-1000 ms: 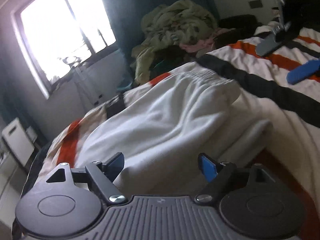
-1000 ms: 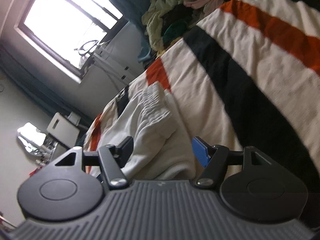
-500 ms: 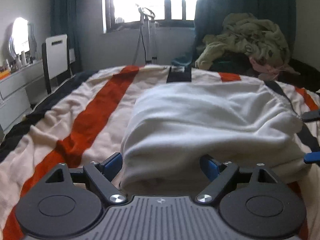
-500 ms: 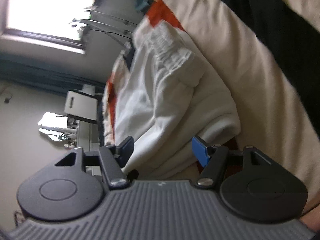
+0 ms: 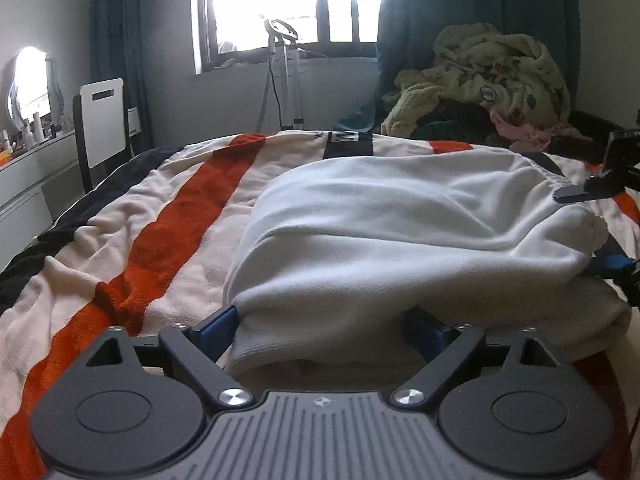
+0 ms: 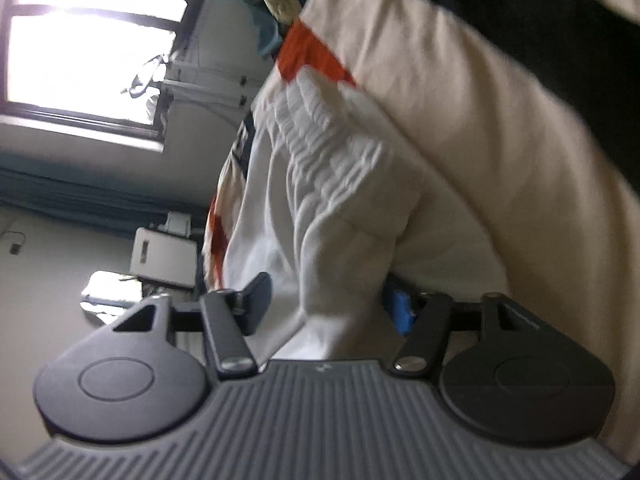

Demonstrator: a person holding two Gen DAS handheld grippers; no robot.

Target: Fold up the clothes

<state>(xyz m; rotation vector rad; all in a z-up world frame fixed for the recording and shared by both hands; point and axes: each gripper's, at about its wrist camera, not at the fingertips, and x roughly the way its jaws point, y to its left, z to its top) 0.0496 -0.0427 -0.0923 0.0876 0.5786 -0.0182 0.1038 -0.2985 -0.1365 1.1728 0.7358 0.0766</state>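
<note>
white garment (image 5: 400,240) bunched on the striped blanket (image 5: 168,240), a claw at each end

left claw (image 5: 324,330) gapes wide around the near fold, not clenched; right claw (image 6: 328,304) likewise released, the elastic waistband (image 6: 332,148) just ahead. push each deeper so both layers sit between the fingers before clenching, then lift evenly.

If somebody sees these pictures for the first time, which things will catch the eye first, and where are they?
First comes the white garment, bunched in the middle of the striped blanket on the bed. The left gripper stands open around its near edge, and the right gripper stands open around its ribbed end. Behind, a bright window glares beside a heap of yellowish laundry.
</note>
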